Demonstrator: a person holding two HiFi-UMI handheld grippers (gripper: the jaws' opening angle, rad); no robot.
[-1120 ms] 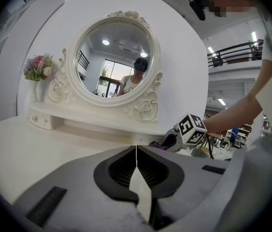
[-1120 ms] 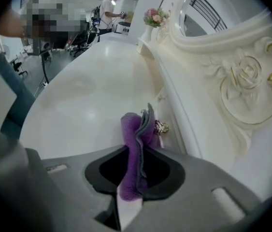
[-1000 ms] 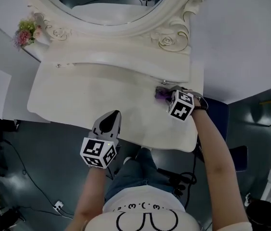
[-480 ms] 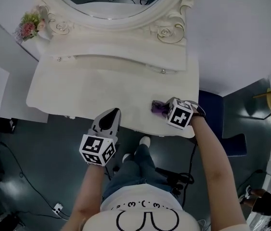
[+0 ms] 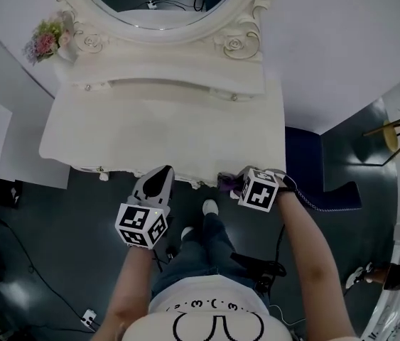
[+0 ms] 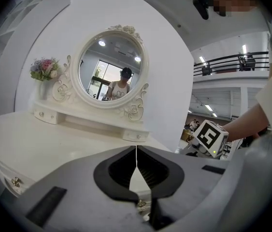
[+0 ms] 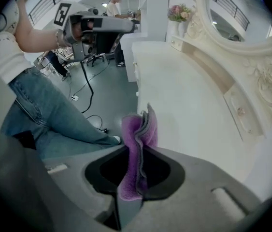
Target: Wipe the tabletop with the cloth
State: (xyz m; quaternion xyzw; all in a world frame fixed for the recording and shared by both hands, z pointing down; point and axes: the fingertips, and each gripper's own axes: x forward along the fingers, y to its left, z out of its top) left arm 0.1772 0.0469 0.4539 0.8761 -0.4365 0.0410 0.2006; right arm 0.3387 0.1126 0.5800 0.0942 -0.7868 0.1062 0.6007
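The white dressing-table top [image 5: 164,130] lies below me. A folded purple cloth [image 5: 225,182] sits at the table's front right edge, and my right gripper [image 5: 232,184] is shut on it. In the right gripper view the cloth [image 7: 139,134] stands upright between the jaws, beside the pale tabletop [image 7: 184,95]. My left gripper [image 5: 159,179] hangs just off the front edge, left of the right one, over the floor. Its jaws meet in the left gripper view [image 6: 136,150] with nothing between them.
An oval mirror [image 5: 160,2] with a carved frame and a low drawer shelf [image 5: 171,85] stand at the back of the table. Pink flowers [image 5: 42,42] sit at the back left. A dark blue seat [image 5: 301,163] is right of the table. Cables [image 5: 15,247] cross the floor.
My right gripper has drawn the purple cloth from the table's right middle back to its front edge. The left gripper has kept its place off the front edge.
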